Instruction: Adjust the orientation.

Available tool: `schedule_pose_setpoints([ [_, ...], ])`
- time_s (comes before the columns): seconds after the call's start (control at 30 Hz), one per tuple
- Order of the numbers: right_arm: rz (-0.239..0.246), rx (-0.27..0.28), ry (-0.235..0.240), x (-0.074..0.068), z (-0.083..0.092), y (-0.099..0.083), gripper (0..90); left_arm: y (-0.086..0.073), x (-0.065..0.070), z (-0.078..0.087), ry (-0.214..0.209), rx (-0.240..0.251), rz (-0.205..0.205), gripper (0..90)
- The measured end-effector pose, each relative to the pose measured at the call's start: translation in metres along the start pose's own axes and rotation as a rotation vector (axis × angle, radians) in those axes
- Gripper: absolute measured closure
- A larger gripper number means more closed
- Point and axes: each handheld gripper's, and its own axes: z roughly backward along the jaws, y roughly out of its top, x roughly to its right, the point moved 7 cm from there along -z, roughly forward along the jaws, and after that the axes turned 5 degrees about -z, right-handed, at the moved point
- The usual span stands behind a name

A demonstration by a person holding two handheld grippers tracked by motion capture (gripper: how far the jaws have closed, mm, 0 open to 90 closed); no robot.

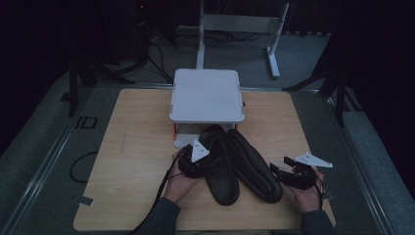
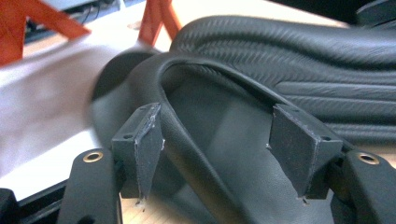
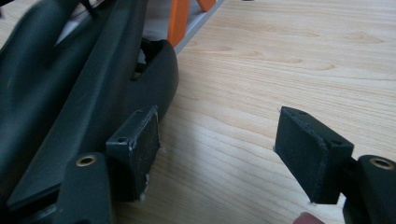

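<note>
Two black leather shoes lie in front of a white stand. The left shoe stands upright; the right shoe leans on its side against it. My left gripper is open at the left shoe's opening. In the left gripper view the left gripper straddles the collar rim of that shoe, one pad outside it and the other over the inside; the second shoe lies behind. My right gripper is open just right of the shoes. The right gripper holds nothing, and a shoe lies beside its left pad.
The white stand on orange legs sits at the back middle of the wooden table. Bare wood lies left and right of the shoes. Cables trail over the table's front edge and across the dark floor around it.
</note>
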Motion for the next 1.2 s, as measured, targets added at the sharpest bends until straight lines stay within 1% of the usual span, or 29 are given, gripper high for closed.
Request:
schedule_pose_setpoints([
  [0.07, 0.004, -0.006, 0.006, -0.002, -0.001, -0.001, 30.0, -0.006, -0.004, -0.007, 0.027, -0.043, 0.012, 34.9],
  [0.1, 0.009, -0.008, 0.007, -0.003, -0.002, -0.001, 30.0, -0.008, -0.006, -0.008, 0.039, -0.042, 0.013, 34.9],
  [0.13, 0.013, -0.01, 0.009, -0.004, -0.003, -0.001, 29.9, -0.009, -0.007, -0.009, 0.049, -0.044, 0.027, 34.9],
  [0.17, 0.014, -0.015, 0.011, -0.005, -0.004, -0.002, 29.9, -0.01, -0.009, -0.009, 0.058, -0.056, 0.037, 34.8],
  [0.23, 0.02, -0.017, 0.016, -0.007, -0.006, -0.002, 29.8, -0.015, -0.012, -0.012, 0.081, -0.089, 0.046, 34.5],
  [0.3, 0.022, -0.019, 0.02, -0.008, -0.006, -0.002, 29.8, -0.022, -0.013, -0.016, 0.092, -0.116, 0.06, 32.8],
  [0.33, 0.024, -0.019, 0.021, -0.009, -0.006, -0.002, 29.8, -0.024, -0.013, -0.018, 0.086, -0.123, 0.069, 32.3],
  [0.37, 0.025, -0.019, 0.022, -0.009, -0.007, -0.002, 29.8, -0.026, -0.013, -0.019, 0.081, -0.118, 0.084, 31.8],
  [0.43, 0.025, -0.019, 0.02, -0.009, -0.007, -0.002, 29.9, -0.026, -0.013, -0.018, 0.078, -0.115, 0.097, 32.5],
  [0.5, 0.021, -0.019, 0.022, -0.009, -0.007, -0.002, 29.7, -0.026, -0.012, -0.017, 0.066, -0.114, 0.09, 35.7],
  [0.57, 0.023, -0.019, 0.023, -0.009, -0.007, -0.002, 29.8, -0.027, -0.012, -0.016, 0.069, -0.121, 0.085, 37.1],
  [0.63, 0.023, -0.019, 0.025, -0.009, -0.007, -0.002, 29.8, -0.028, -0.013, -0.014, 0.058, -0.124, 0.094, 38.4],
  [0.7, 0.023, -0.019, 0.025, -0.01, -0.007, -0.002, 29.7, -0.029, -0.013, -0.01, 0.053, -0.128, 0.094, 39.4],
  [0.83, 0.022, -0.019, 0.028, -0.01, -0.007, -0.002, 29.8, -0.035, -0.016, -0.001, 0.039, -0.138, 0.091, 41.6],
  [0.87, 0.022, -0.019, 0.029, -0.011, -0.007, -0.002, 29.8, -0.038, -0.016, 0.003, 0.028, -0.137, 0.096, 42.6],
  [0.9, 0.022, -0.019, 0.029, -0.011, -0.007, -0.002, 29.8, -0.038, -0.016, 0.003, 0.028, -0.137, 0.096, 45.3],
  [0.93, 0.023, -0.019, 0.031, -0.011, -0.007, -0.002, 29.8, -0.039, -0.017, 0.005, 0.028, -0.139, 0.094, 45.3],
  [1.1, 0.024, -0.019, 0.038, -0.013, -0.007, -0.002, 29.9, -0.052, -0.023, 0.022, 0.039, -0.166, 0.075, 49.1],
  [1.2, 0.023, -0.02, 0.044, -0.015, -0.008, -0.001, 29.9, -0.062, -0.028, 0.033, 0.038, -0.175, 0.081, 52.8],
])
